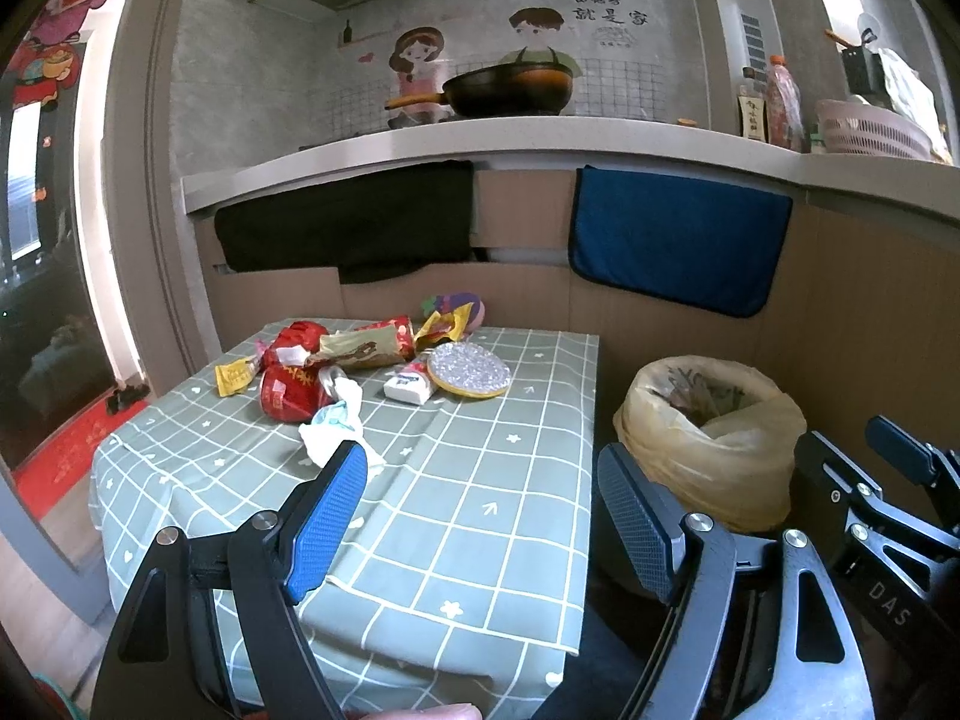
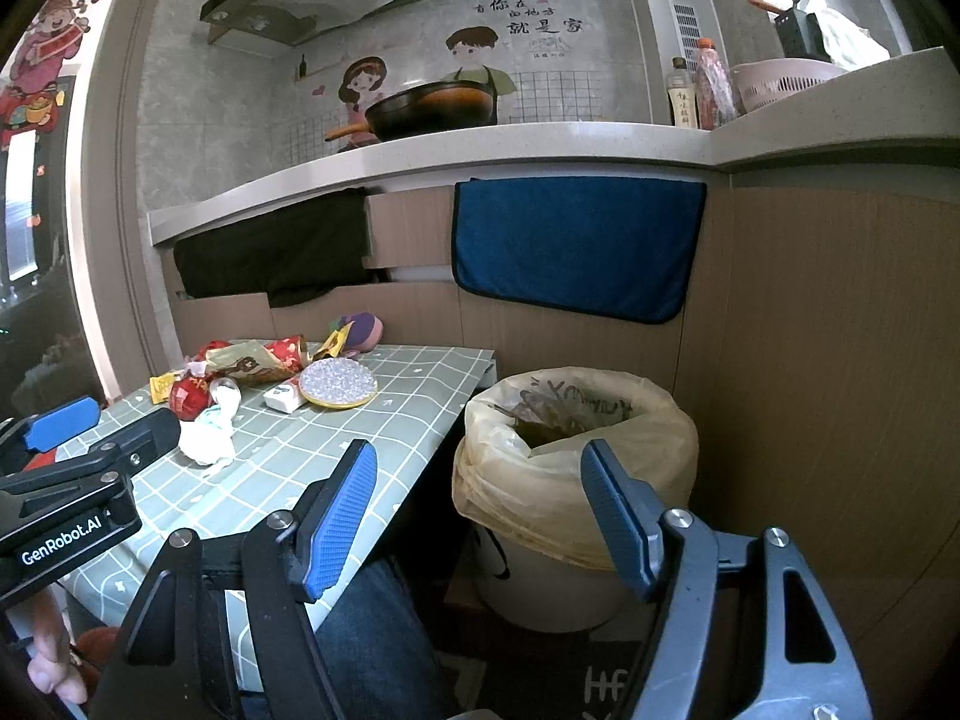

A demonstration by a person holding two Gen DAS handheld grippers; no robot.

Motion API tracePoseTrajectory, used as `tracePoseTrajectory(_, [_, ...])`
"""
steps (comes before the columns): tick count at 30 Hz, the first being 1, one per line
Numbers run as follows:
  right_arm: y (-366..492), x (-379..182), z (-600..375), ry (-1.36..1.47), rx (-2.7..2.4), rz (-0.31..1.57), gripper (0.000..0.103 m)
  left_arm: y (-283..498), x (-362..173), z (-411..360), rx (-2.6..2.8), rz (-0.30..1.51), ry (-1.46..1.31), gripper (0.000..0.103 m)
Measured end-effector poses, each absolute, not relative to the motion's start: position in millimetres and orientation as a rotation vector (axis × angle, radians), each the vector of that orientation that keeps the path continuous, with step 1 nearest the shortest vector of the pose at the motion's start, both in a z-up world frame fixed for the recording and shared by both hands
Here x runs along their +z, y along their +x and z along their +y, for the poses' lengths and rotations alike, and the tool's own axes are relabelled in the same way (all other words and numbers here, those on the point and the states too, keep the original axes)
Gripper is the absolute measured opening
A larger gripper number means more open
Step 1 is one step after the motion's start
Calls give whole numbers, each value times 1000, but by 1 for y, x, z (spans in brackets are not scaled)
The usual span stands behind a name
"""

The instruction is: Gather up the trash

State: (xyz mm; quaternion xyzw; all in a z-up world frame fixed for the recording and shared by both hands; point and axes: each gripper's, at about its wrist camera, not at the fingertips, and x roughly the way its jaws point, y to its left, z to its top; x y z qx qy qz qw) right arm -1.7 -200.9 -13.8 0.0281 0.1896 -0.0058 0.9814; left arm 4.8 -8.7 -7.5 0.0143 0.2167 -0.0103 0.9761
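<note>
Checked tablecloth [image 1: 468,480] littered, lined bin [image 2: 570,450] beside, kitchen counter [image 2: 480,144] behind.

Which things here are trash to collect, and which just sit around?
Job: crumpled tissue, red wrappers, yellow wrapper, lined bin.

Lying about, as far as I can judge: glittery round disc, plush toy, wok, blue towel.

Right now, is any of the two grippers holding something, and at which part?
Nothing is held. The left gripper and the right gripper are both open and empty; the trash lies untouched on the table.
</note>
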Motion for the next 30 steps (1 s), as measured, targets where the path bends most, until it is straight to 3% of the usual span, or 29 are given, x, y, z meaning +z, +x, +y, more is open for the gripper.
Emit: tracePoseTrajectory(30, [-2,-22,-200,57,-14,389,68,8,-8,-8,-22,441,26,79])
